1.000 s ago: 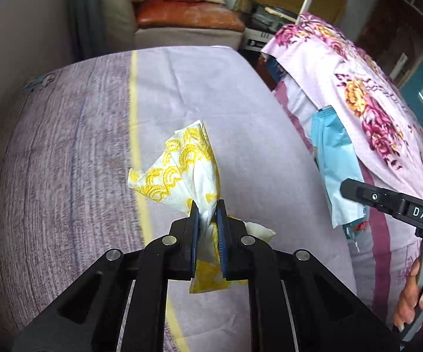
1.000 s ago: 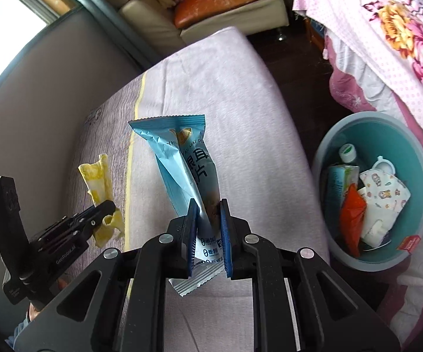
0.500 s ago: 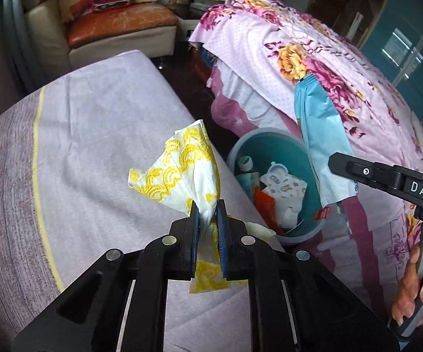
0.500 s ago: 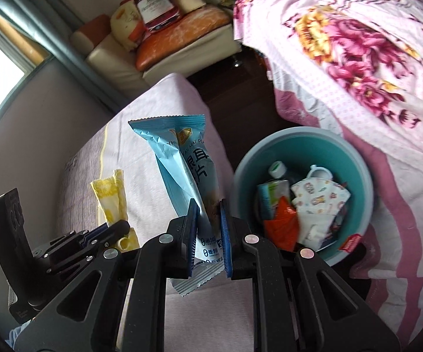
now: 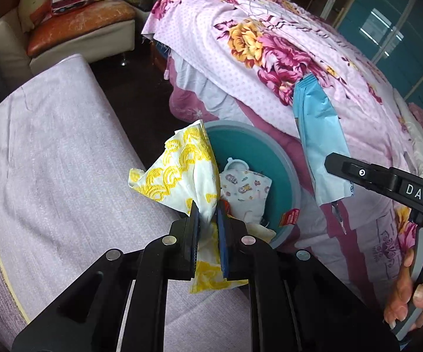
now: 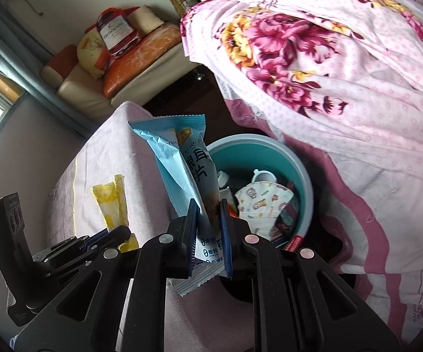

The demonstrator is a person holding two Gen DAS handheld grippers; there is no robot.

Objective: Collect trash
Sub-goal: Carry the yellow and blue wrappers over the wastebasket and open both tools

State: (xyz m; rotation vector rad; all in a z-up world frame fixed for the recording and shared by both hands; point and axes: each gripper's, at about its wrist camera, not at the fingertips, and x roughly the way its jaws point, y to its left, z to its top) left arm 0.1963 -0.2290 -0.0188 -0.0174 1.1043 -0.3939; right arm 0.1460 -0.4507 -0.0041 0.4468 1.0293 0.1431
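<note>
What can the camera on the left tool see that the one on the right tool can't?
Only the left view shows the person's hand on the right tool's handle and the teal cabinet doors. Only the right view shows the blue wrapper's printed front. Both show the teal bin holding a patterned mask, the yellow-patterned wrapper, the floral bedspread and the sofa.

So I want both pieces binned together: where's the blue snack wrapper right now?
The blue snack wrapper is clamped upright in the right tongs, in front of the teal bin beside the floral bedspread. In the left wrist view it hangs at right.
</note>
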